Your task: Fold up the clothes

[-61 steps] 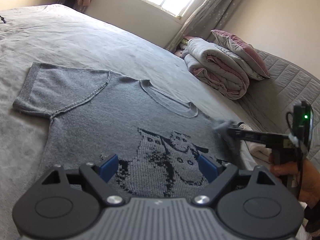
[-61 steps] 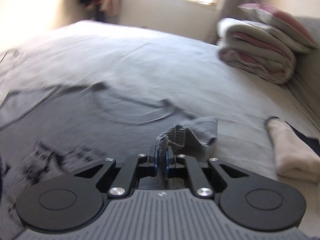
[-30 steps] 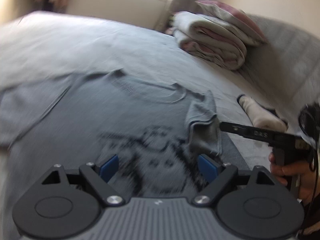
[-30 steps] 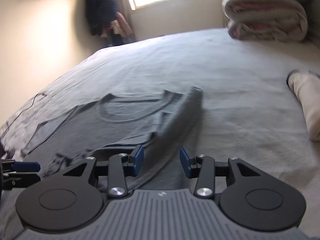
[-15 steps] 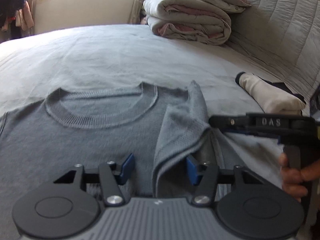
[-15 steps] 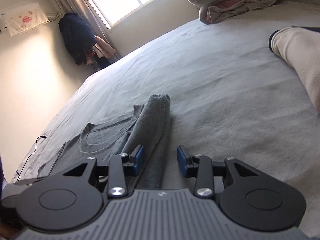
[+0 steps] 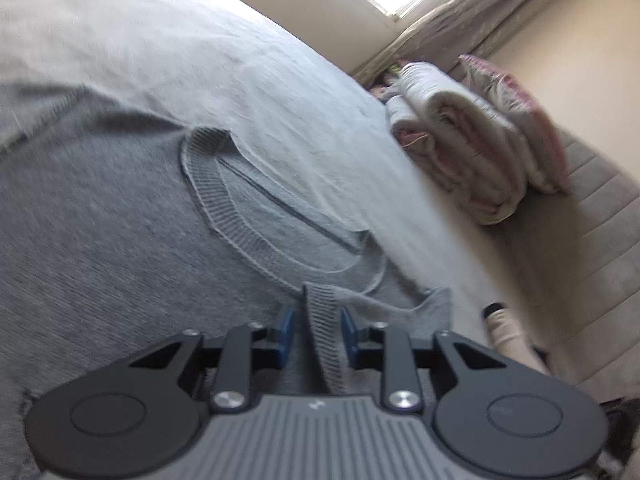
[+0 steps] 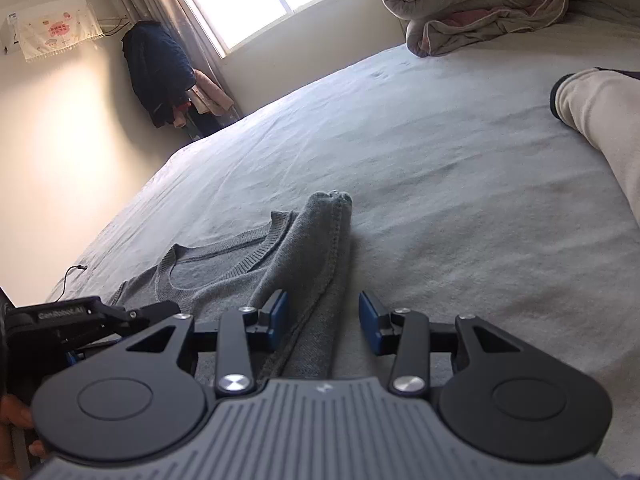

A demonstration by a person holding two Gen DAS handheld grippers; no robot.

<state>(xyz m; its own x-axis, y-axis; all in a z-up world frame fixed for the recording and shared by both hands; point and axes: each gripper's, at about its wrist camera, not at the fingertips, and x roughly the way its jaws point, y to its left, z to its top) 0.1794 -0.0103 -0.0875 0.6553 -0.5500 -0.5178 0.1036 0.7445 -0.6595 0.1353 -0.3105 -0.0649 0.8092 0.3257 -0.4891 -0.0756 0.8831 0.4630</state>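
Sweater [image 7: 120, 240] lies flat on the bed [image 7: 200, 40]; from my left wrist view the left tool [image 7: 314, 330] has just been closing, now narrow around the ribbed cuff of the folded-in sleeve [image 7: 320, 320], pads seemingly not yet pressing, so I judge the thin knit edge could slip out or bunch. From my right wrist view the right tool [image 8: 322, 320] stands half open astride the sleeve fold, holding nothing; a careless pull could drag the fold askew, and lettering on the left tool there is too blurred to read.

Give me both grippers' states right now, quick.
Left gripper: open, jaws just closing around the sleeve cuff, pads not yet pressing.
Right gripper: open, folded sleeve between its jaws, ungripped.
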